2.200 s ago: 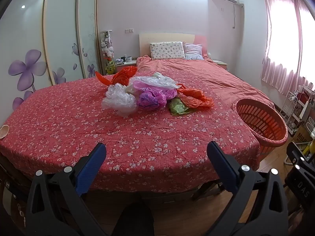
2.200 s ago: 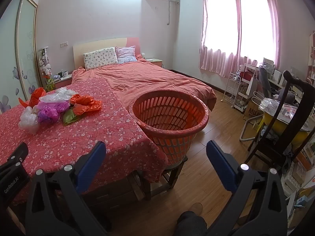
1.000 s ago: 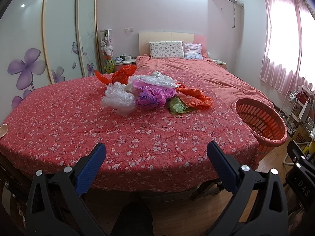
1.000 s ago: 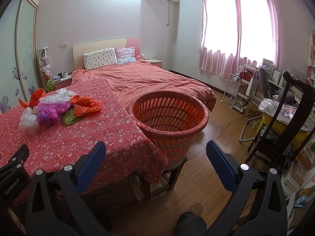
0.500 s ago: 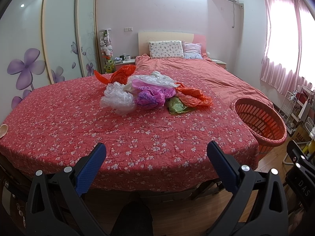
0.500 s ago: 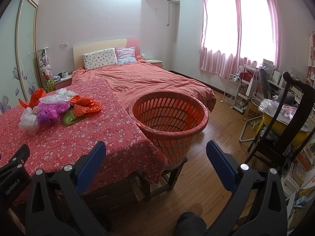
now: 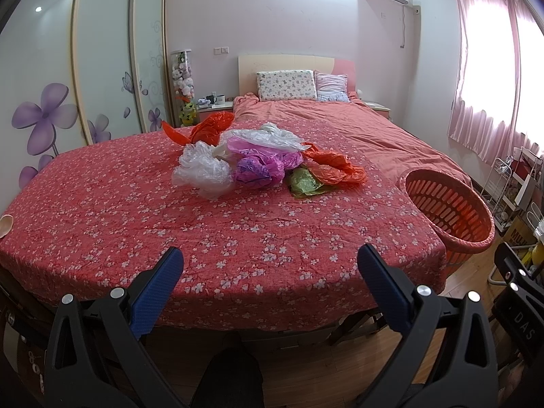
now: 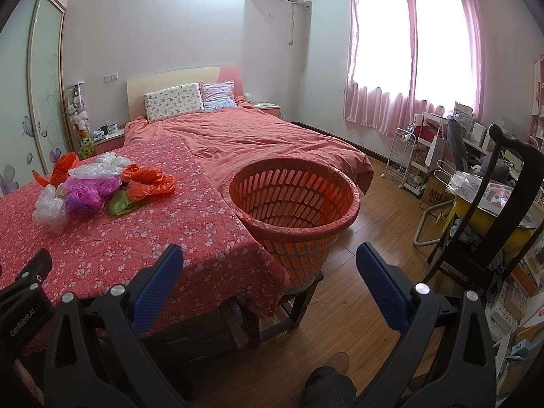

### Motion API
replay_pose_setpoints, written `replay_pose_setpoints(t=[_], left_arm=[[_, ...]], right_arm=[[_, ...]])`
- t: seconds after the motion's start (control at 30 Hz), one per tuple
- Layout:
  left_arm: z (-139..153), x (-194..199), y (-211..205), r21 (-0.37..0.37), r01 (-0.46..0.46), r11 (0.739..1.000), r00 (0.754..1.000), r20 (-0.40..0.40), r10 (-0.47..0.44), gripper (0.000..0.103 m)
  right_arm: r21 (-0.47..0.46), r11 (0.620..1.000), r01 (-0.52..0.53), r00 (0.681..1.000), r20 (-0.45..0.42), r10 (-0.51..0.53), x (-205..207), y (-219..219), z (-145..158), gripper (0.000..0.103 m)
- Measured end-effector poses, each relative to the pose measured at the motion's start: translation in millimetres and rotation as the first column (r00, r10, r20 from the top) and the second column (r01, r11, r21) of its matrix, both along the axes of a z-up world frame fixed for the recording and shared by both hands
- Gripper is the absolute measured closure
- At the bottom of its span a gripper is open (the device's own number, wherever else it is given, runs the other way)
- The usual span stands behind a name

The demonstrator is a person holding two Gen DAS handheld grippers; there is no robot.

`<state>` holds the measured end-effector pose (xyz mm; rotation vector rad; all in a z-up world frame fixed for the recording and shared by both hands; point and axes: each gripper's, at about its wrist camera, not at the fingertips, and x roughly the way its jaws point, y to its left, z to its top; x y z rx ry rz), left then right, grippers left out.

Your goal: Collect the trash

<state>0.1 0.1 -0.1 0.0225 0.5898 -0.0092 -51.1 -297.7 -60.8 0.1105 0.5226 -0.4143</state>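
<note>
On the flowered table (image 7: 136, 210) ahead, crumpled plastic bags (image 7: 258, 159) lie heaped, well beyond my left gripper (image 7: 270, 282) and right gripper (image 8: 268, 280), both spread wide and empty; the orange basket (image 8: 299, 204) waits beside the edge to catch them.

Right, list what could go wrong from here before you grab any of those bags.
The plastic bags lie tangled in one heap, so the open left gripper may lift several and drop some. The orange basket sits on a small stool beside the table; a bump could tip it. Light bags might also miss it and land on the floor.
</note>
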Motion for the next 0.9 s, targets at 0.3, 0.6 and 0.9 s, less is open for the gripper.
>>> replay_pose_setpoints(t=[0.3, 0.6, 0.9], left_arm=[[-1.0, -0.6, -1.0, 0.0, 0.0, 1.0, 1.0, -0.001, 0.0, 0.002], [-2.3, -1.5, -2.3, -0.001, 0.0, 1.0, 1.0, -0.002, 0.0, 0.002], [-3.6, -2.9, -3.8, -0.002, 0.0, 1.0, 1.0, -0.003, 0.0, 0.002]], right_arm=[[-0.001, 1.0, 0.0, 1.0, 0.0, 0.0, -0.1, -0.1, -0.1, 0.004], [0.0, 1.0, 0.0, 1.0, 0.0, 0.0, -0.1, -0.5, -0.2, 0.004], [0.0, 1.0, 0.0, 1.0, 0.0, 0.0, 0.5, -0.6, -0.6, 0.004]])
